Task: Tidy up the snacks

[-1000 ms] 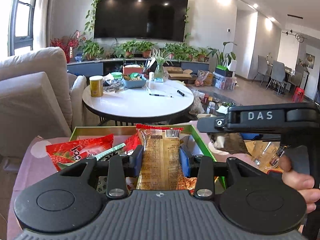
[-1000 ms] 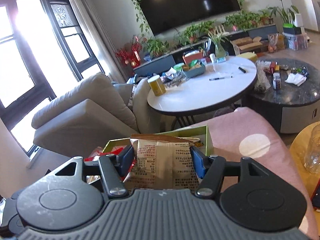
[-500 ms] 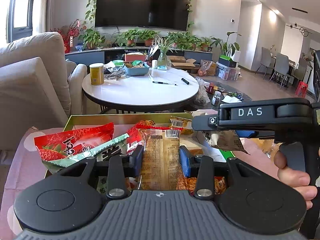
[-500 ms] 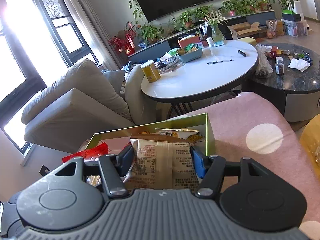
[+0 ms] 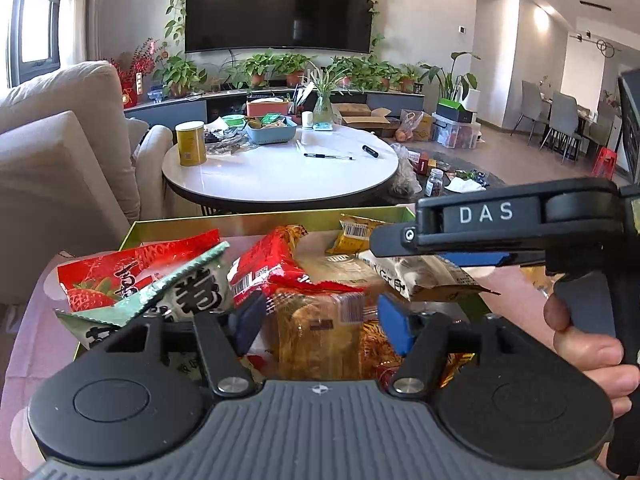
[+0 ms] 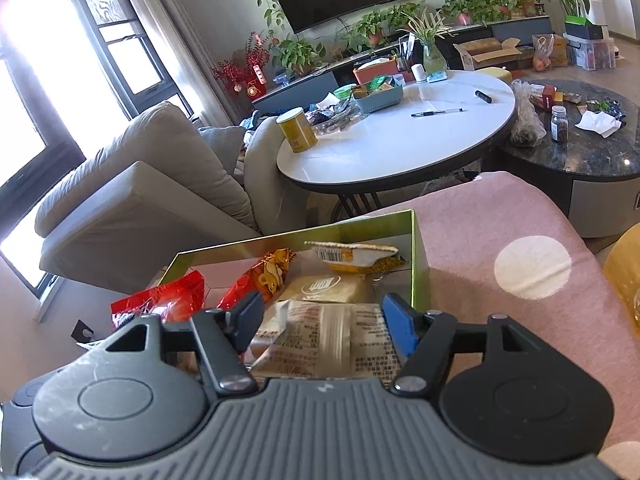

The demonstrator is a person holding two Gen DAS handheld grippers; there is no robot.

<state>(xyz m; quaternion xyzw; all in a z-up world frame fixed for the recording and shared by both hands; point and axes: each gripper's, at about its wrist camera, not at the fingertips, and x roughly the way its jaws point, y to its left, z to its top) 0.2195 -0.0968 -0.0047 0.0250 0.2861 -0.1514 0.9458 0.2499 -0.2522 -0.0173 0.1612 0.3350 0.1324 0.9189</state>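
Note:
A green-rimmed box (image 5: 240,225) on a pink dotted cloth holds several snack packets. My left gripper (image 5: 320,322) hangs low over it and its jaws are opening. A golden bread packet (image 5: 320,332) lies between the blue pads, which stand clear of it. My right gripper (image 6: 324,320) is over the box's (image 6: 320,229) right end, and its jaws are opening too. A beige printed packet (image 6: 328,336) sags, blurred, between them. From the left wrist the right gripper (image 5: 400,240) shows side-on, with the beige packet (image 5: 424,278) under it.
Red strawberry packet (image 5: 100,276) and a green-white packet (image 5: 176,300) fill the box's left side. A yellow packet (image 6: 356,256) lies at its far right. Beyond stand a round white table (image 5: 280,176), a beige sofa (image 6: 140,184) and a dark low table (image 6: 592,152). A hand (image 5: 592,352) grips the right tool.
Both grippers sank toward the box. The left jaws spread and let go of the bread packet, which now lies in the box. The right jaws widened and the beige packet dropped lower.

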